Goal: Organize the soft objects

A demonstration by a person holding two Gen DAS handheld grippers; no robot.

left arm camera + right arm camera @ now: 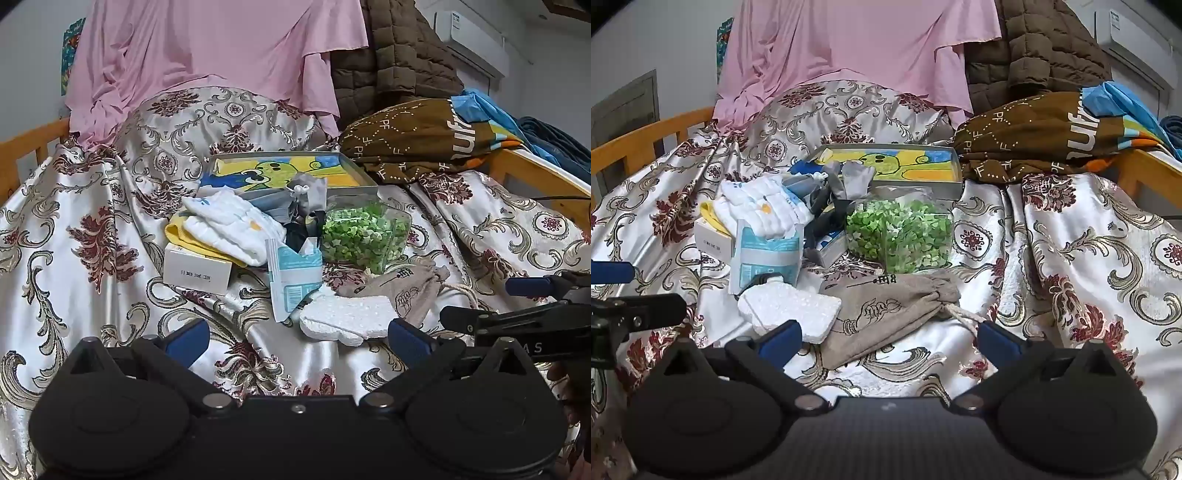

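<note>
With both the left gripper [299,341] and the right gripper [890,338] spread wide and holding nothing, the person should reach slowly for the grey cloth pouch [886,314] in the middle of the flowery bedspread [1089,266], beside the white foam block [792,308], and pinch its fat middle, not the string.

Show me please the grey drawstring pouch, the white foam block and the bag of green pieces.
grey drawstring pouch [886,314]: right wrist view, middle of its cloth body.
white foam block [792,308]: right wrist view, its top face.
bag of green pieces [360,236]: left wrist view, its front side.
</note>
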